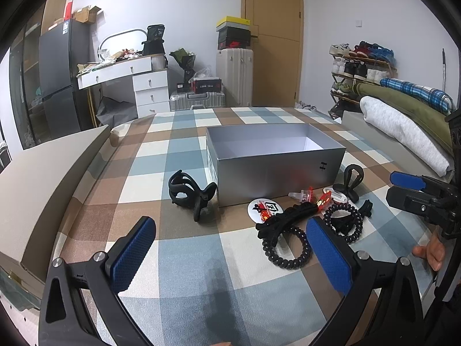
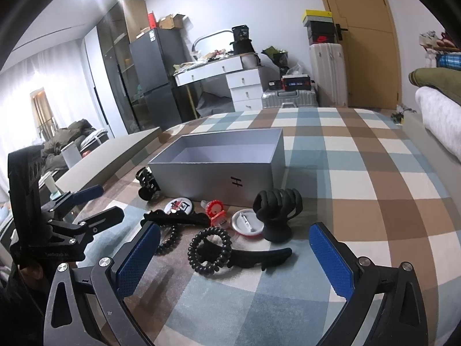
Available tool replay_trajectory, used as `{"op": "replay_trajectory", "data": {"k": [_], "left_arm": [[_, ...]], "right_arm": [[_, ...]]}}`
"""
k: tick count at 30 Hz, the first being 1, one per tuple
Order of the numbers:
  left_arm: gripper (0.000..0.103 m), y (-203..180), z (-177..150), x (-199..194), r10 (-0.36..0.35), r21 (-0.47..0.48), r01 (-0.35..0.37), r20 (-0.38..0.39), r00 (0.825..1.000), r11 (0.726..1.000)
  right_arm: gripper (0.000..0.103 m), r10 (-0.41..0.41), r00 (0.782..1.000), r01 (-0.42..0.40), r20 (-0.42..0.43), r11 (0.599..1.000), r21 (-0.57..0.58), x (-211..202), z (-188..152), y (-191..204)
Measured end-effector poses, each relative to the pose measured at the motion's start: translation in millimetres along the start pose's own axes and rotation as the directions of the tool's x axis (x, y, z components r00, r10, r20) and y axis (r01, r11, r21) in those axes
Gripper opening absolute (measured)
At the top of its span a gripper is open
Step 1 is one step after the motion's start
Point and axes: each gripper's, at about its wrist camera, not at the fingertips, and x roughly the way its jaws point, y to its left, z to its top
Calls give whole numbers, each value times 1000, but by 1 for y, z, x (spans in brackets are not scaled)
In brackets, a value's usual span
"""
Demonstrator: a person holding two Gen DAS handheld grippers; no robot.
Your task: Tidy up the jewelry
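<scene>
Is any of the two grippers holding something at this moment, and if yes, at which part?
Nothing is held. The left gripper and the right gripper both have their jaws wide open above the checked cloth, with nothing between them.

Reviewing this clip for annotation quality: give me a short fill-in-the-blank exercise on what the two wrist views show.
1. The silver box on the checked bedspread has no lid and looks ____ inside.
2. The jaws of the left gripper and the right gripper stand ____.
3. The two coiled hair ties are ____ in colour.
4. The hair accessories lie ____ the box, not in it.

Missing words: empty; open; black; outside
</scene>
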Motion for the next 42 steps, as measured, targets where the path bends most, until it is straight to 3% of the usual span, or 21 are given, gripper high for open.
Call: {"op": "replay_trajectory", "data": {"k": [42], "left_arm": [[102, 0, -1, -1, 0, 1, 0, -3, 1000, 1000]], "right_arm": [[103, -25, 1000, 25, -16, 1000, 8, 0, 1, -2]]}}
